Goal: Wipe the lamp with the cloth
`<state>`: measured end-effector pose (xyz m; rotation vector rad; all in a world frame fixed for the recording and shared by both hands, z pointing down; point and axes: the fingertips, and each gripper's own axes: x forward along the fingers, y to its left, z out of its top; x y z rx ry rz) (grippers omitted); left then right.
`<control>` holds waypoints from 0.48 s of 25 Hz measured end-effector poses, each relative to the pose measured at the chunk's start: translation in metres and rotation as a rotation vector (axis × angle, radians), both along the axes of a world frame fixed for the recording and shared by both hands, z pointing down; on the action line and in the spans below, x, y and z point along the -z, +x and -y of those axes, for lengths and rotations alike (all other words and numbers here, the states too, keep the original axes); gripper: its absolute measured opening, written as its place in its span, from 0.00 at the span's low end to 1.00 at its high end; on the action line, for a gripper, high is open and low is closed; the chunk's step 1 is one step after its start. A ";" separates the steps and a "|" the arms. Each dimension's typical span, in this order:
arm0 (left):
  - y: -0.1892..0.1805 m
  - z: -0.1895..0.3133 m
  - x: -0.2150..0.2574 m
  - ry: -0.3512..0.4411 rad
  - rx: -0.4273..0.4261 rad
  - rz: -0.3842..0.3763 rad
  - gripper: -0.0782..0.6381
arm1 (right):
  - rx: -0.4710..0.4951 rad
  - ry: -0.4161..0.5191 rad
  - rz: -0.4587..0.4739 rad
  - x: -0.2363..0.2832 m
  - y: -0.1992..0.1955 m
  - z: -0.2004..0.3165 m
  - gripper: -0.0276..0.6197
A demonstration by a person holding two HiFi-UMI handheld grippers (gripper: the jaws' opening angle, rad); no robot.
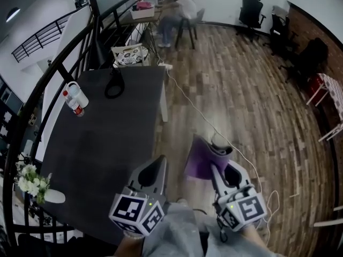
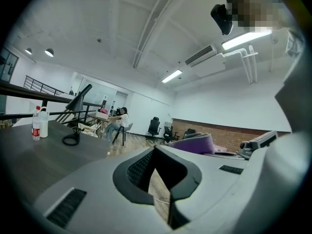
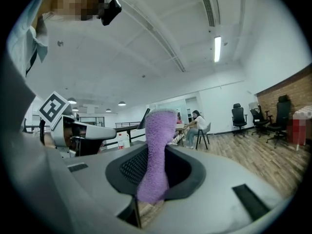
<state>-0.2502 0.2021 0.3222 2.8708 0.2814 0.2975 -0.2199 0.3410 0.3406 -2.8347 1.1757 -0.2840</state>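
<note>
Ahead, lamp on table, 2 bottles near, right tool gripping cloth

Dark tabletop: long and rectangular, set along a black railing.
White jug and small red-labelled bottle: stood side by side, touching or nearly so, near the tabletop's far left edge.
White flowers: placed at the near left corner, with a white vase just beside them.
Patterned chair: positioned beyond the tabletop's far end.
White cable: laid across the wooden floor from a power strip.
Seated person: seen at a far table, on which a box with pink contents is kept.
Black office chairs: grouped near a brick wall.
White folding chair: seen at the right edge.
</note>
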 end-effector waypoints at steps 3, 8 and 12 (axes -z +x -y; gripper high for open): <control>0.021 0.013 -0.008 0.010 0.025 0.020 0.11 | 0.017 -0.005 -0.009 -0.001 0.024 0.010 0.18; 0.044 0.028 -0.015 0.009 0.046 0.029 0.11 | 0.031 -0.002 0.004 -0.007 0.053 0.025 0.18; 0.058 0.040 -0.016 -0.006 0.063 0.030 0.11 | 0.034 -0.006 0.009 -0.009 0.072 0.033 0.18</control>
